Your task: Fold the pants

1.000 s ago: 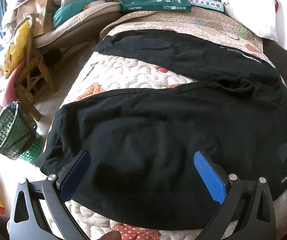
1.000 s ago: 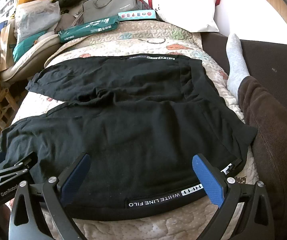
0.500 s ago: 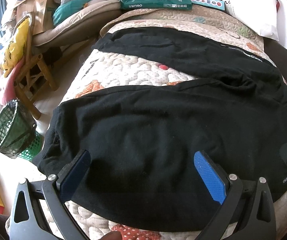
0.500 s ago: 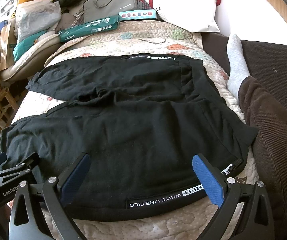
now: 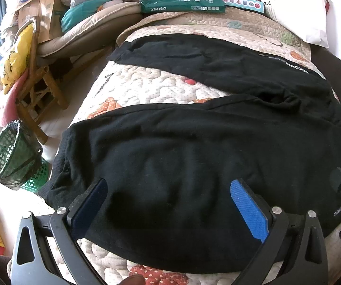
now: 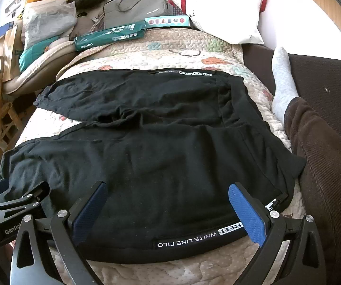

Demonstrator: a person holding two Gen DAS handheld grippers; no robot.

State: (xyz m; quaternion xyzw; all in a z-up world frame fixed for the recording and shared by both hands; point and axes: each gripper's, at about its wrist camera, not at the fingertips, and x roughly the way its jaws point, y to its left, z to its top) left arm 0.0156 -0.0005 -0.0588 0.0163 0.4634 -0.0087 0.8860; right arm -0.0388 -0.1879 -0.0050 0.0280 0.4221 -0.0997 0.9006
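Black pants lie spread flat on a quilted bed cover, both legs running left, the waistband with white lettering at the near right. My left gripper is open and empty, hovering over the near leg close to its cuff end. My right gripper is open and empty, hovering over the near waistband. The left gripper shows at the lower left of the right wrist view.
A person's leg in brown trousers with a grey sock lies at the bed's right. A green box, a grey bag and a white pillow sit at the far end. A wooden chair and green basket stand left.
The left gripper has drifted slightly forward and left over the near leg. The right gripper has barely moved. The pants have not moved.
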